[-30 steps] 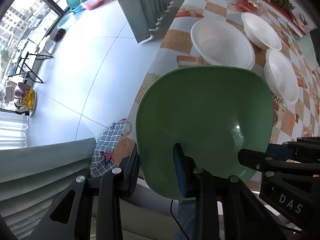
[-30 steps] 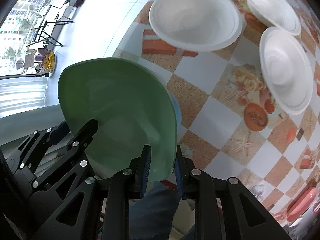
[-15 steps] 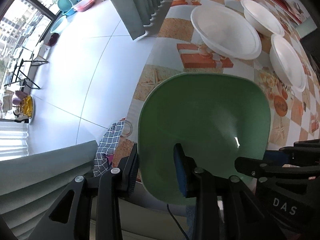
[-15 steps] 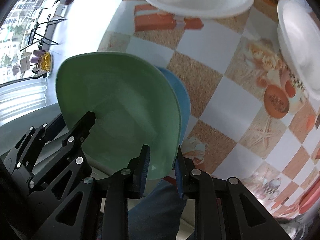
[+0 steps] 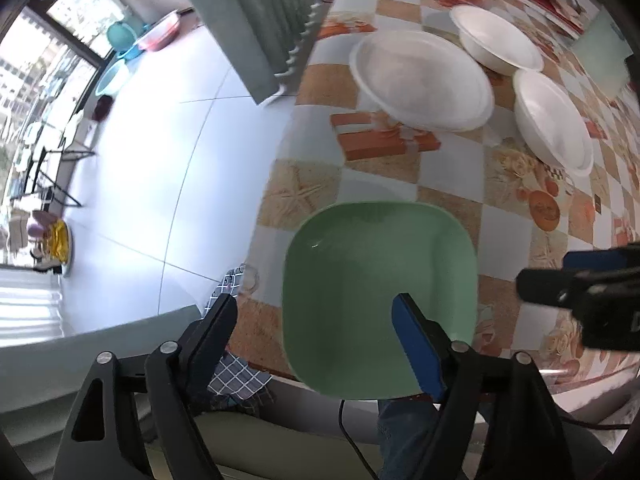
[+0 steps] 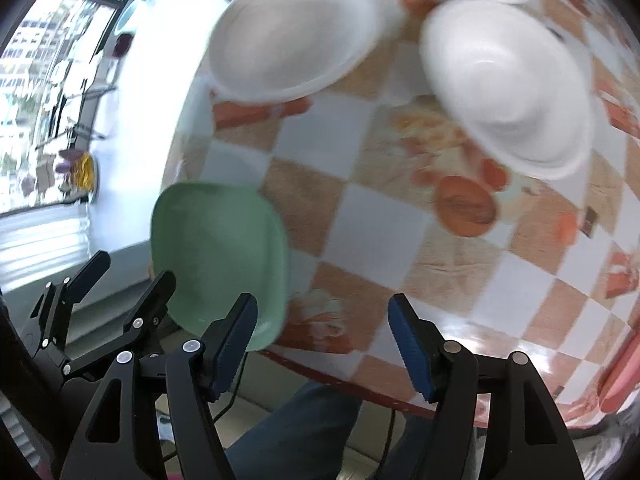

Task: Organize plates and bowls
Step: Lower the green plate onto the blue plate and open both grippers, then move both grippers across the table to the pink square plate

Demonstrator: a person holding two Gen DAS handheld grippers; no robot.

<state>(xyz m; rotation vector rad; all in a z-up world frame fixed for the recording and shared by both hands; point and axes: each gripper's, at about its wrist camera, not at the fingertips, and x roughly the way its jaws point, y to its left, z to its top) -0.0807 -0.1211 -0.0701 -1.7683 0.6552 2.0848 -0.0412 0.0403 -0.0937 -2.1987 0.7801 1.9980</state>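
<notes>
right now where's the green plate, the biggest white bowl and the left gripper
green plate (image 5: 372,280), left wrist view, on its inner floor
biggest white bowl (image 5: 420,80), left wrist view, on its inside
left gripper (image 5: 314,322), left wrist view, midway between its fingertips, jaws opening

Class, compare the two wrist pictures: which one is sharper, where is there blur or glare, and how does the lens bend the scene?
Left wrist view: mostly sharp, green plate crisp, floor tiles washed out by window light. Right wrist view: motion-smeared, white bowls and checked tablecloth soft, glare at the near table edge. Both: fisheye curving, dark corners.
</notes>
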